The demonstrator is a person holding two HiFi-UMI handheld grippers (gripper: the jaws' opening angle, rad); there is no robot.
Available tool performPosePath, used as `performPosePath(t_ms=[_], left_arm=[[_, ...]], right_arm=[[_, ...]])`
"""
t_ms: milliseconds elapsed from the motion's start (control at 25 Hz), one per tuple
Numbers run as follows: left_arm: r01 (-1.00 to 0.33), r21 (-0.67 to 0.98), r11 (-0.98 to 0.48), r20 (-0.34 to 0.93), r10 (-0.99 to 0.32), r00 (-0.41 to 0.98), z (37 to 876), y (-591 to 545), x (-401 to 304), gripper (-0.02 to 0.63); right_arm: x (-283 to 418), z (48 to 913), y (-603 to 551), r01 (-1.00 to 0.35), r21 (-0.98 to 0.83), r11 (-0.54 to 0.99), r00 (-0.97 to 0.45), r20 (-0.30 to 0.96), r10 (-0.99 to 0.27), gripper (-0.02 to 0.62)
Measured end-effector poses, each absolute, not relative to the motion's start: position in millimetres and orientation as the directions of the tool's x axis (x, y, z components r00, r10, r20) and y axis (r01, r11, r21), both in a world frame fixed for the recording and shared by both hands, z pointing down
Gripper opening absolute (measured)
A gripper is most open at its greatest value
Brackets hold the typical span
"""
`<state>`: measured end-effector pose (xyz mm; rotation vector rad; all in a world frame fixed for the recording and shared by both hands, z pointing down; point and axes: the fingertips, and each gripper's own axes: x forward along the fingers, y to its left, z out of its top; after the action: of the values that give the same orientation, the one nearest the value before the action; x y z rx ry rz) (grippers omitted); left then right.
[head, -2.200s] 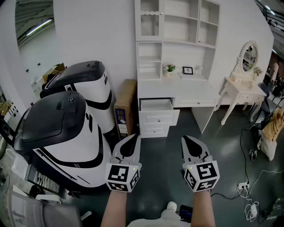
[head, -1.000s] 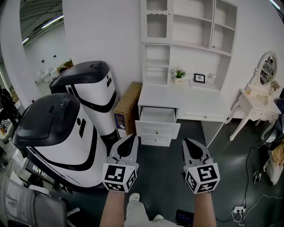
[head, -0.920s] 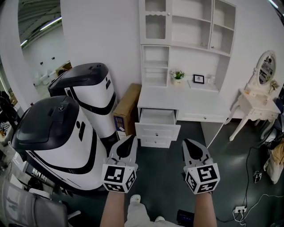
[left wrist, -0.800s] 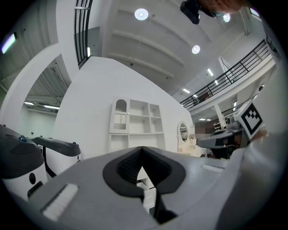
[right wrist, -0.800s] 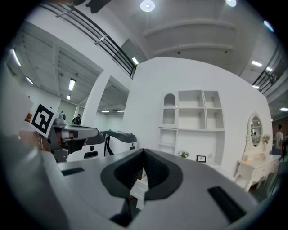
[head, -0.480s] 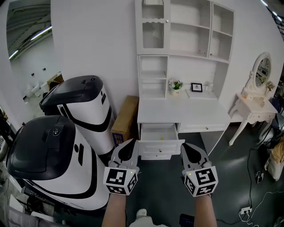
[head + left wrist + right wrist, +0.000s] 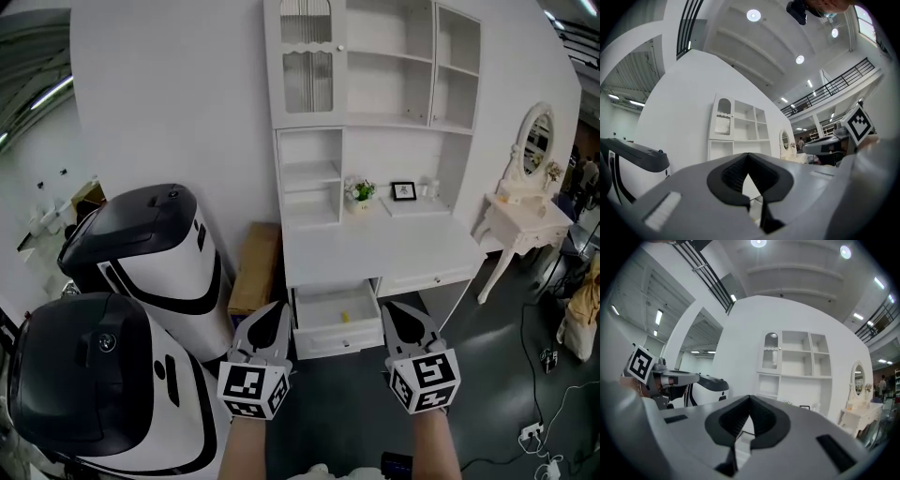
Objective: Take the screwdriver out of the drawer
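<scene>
We stand facing the white bench (image 7: 375,248), which has a tall set of shelves (image 7: 375,66) along its back edge. Two big white-and-black machines (image 7: 150,244) fill the floor off its left end, and a dressing table (image 7: 525,211) stands off its right end. A cardboard box (image 7: 246,272) leans against the wall just beside the bench's left edge.

The drawer (image 7: 337,339) hangs open below the left part of the bench's front edge. In it lies one small yellow thing (image 7: 344,317), which we take to be the screwdriver, though it is too small to be sure.

Our left gripper (image 7: 277,309) and right gripper (image 7: 393,309) are held level on either side of the drawer. Both have their jaws pressed together with nothing between them.

We judge the step in hand to be the approach. To do it well, we should pick one gripper and spread its jaws before it goes in. We should tip it down over the drawer's front wall, not reach in level, and close across the yellow handle without scraping the drawer floor. The other gripper should stay clear.

We can read no brand or writing. The cubes carry only black-and-white square markers, and any print on the box is too small to make out.
</scene>
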<state>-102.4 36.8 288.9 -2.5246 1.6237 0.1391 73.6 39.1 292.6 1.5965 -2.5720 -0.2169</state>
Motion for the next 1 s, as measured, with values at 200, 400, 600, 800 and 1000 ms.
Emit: performPosePath(t_ms=[200, 400, 600, 800, 1000], left_arm=[[-0.901, -0.062, -0.429, -0.154, -0.888, 0.433, 291.4, 12.7, -114.9, 0.002], [-0.897, -0.054, -0.438, -0.154, -0.884, 0.441, 297.1, -10.2, -119.7, 0.002], [-0.902, -0.046, -0.429, -0.149, -0.890, 0.430, 303.9, -34.8, -124.2, 0.002], [-0.908, -0.056, -0.416, -0.142, -0.897, 0.420, 306.5, -68.7, -123.6, 0.002], [-0.916, -0.057, -0.398, -0.137, -0.905, 0.402, 307.4, -112.6, -116.0, 0.002]], right_arm=[[59.6, 296.9, 18.2, -0.884, 0.196, 0.425, -0.428, 0.029, -0.904, 0.008], [55.2, 300.4, -4.4, -0.885, 0.214, 0.414, -0.416, 0.038, -0.908, 0.007], [54.6, 308.6, -32.4, -0.885, 0.207, 0.417, -0.417, 0.045, -0.908, 0.008], [58.8, 311.9, -71.1, -0.887, 0.193, 0.419, -0.420, 0.039, -0.907, 0.008], [68.6, 313.9, -118.0, -0.883, 0.183, 0.432, -0.433, 0.035, -0.901, 0.008]])
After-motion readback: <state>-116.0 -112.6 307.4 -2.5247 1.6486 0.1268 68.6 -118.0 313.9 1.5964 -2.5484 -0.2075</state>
